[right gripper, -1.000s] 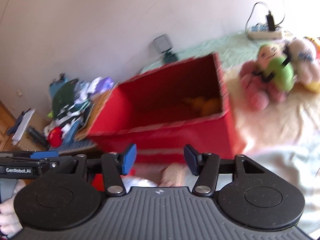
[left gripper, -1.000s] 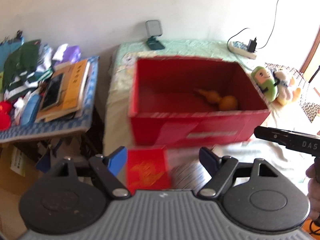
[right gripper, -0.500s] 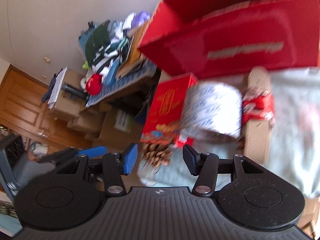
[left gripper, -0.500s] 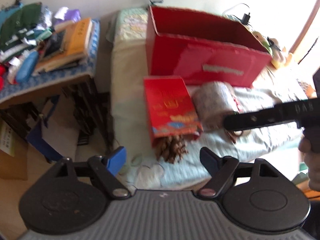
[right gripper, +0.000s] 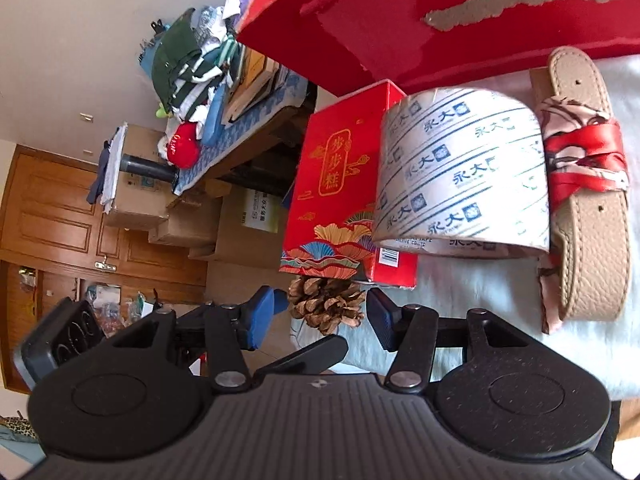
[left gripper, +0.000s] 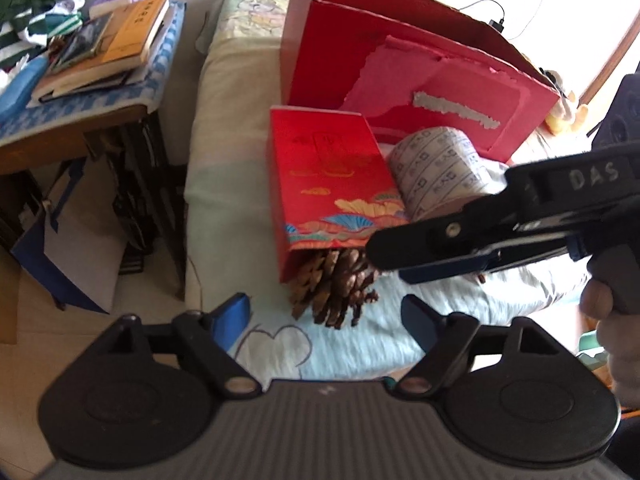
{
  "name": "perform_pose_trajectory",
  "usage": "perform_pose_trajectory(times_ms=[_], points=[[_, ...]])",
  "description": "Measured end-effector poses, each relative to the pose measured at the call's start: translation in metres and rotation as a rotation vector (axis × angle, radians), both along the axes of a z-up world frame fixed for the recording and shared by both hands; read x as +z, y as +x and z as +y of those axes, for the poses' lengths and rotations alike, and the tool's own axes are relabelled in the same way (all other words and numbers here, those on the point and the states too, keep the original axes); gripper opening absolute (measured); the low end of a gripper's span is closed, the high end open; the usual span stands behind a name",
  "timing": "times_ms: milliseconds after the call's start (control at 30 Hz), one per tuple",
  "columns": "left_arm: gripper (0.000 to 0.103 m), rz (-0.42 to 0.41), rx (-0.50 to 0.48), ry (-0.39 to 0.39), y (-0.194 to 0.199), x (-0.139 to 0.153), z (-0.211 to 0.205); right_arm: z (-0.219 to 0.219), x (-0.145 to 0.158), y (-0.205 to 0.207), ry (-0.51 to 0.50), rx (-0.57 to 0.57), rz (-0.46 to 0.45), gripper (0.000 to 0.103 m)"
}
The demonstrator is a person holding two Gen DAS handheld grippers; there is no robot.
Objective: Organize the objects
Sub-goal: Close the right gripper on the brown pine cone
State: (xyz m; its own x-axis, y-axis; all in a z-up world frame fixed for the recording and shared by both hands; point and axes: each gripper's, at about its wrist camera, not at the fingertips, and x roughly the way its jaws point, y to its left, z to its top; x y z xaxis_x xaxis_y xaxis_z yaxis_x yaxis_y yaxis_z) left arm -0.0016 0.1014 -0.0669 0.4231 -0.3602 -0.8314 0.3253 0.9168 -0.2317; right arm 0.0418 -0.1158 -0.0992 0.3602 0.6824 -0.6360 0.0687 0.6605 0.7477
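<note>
A brown pinecone (left gripper: 334, 286) lies on the bed at the near end of a flat red gift box (left gripper: 328, 184); both show in the right wrist view, pinecone (right gripper: 326, 304) and gift box (right gripper: 340, 184). A large roll of printed tape (right gripper: 464, 168) and a tan belt with a red scarf (right gripper: 588, 184) lie beside them. A big open red box (left gripper: 400, 64) stands behind. My right gripper (right gripper: 320, 318) is open, its fingers either side of the pinecone. My left gripper (left gripper: 326, 320) is open and empty, just short of the pinecone.
A side table (left gripper: 76, 96) at the left carries stacked books (left gripper: 108, 44) and folded clothes. Cardboard boxes (right gripper: 224, 224) and a blue bag (left gripper: 60, 248) stand on the floor by the bed. Plush toys (left gripper: 566, 108) sit behind the red box.
Both views have tipped down from the red box's inside to the items in front of it. My right gripper has dropped to the pinecone and now straddles it.
</note>
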Motion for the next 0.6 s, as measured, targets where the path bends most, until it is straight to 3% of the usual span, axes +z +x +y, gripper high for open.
perform_pose_trajectory(times_ms=[200,267,467,600], points=[[0.044,0.064,-0.01,-0.022,0.009,-0.013,-0.002,0.008,-0.011,0.006,-0.013,0.024,0.021,0.051],[0.043,0.062,-0.011,-0.023,0.008,-0.014,-0.003,0.007,-0.015,0.006,-0.008,0.027,0.035,0.046],[0.037,0.033,-0.041,0.006,-0.001,-0.01,-0.009,0.002,-0.011,0.001,-0.013,0.046,0.016,0.046],[0.037,0.056,-0.1,0.011,-0.011,-0.012,-0.012,0.0,-0.01,0.0,-0.023,0.09,0.06,0.046]])
